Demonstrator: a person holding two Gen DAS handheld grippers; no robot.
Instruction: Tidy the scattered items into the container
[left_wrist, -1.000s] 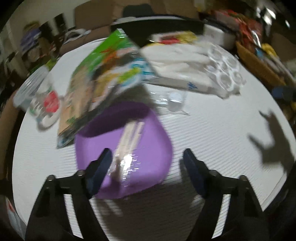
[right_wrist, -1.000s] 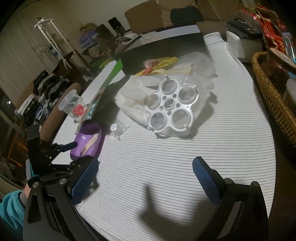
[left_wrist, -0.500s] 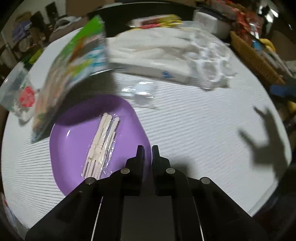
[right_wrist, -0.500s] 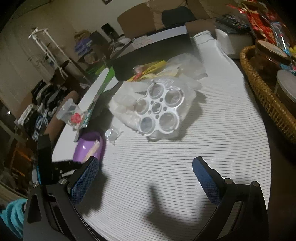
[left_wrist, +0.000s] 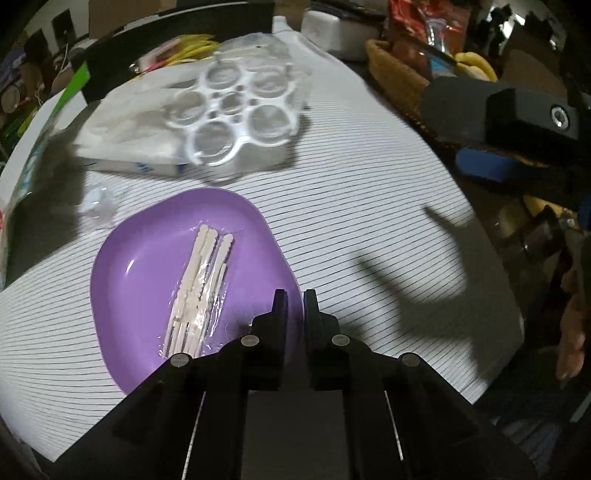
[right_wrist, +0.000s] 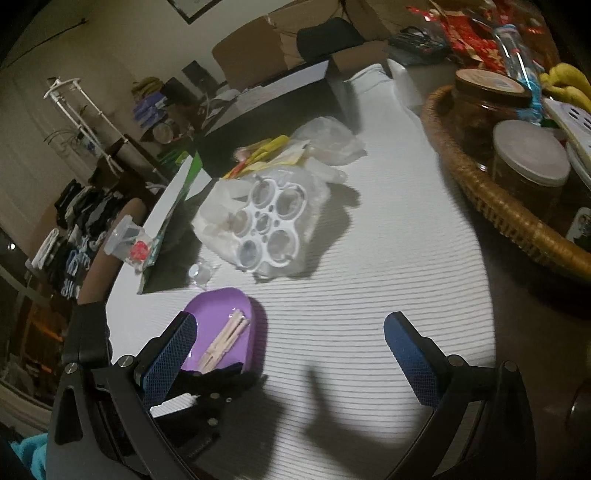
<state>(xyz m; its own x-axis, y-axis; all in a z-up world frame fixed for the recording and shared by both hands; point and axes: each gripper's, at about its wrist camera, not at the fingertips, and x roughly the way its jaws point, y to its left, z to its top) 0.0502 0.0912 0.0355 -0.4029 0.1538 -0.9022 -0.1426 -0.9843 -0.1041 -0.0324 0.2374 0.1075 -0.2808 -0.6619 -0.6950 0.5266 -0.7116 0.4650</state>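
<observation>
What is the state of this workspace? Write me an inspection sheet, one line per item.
Surface: table under a white striped cloth.
Job's things: purple dish holding a wrapped bundle of white picks; small clear packet on the cloth beside it.
Clutter: white ring-holed holder on plastic bags; green packet; wicker basket with jars.
Grippers: left tool shut on the purple dish rim; right tool open, empty, above the cloth.
Cables: nothing seen.
Surroundings: chairs, drying rack, clothes pile.

Glossy plastic purple dish (left_wrist: 147, 258) (striped cloth tablecloth (left_wrist: 351, 206)).
</observation>
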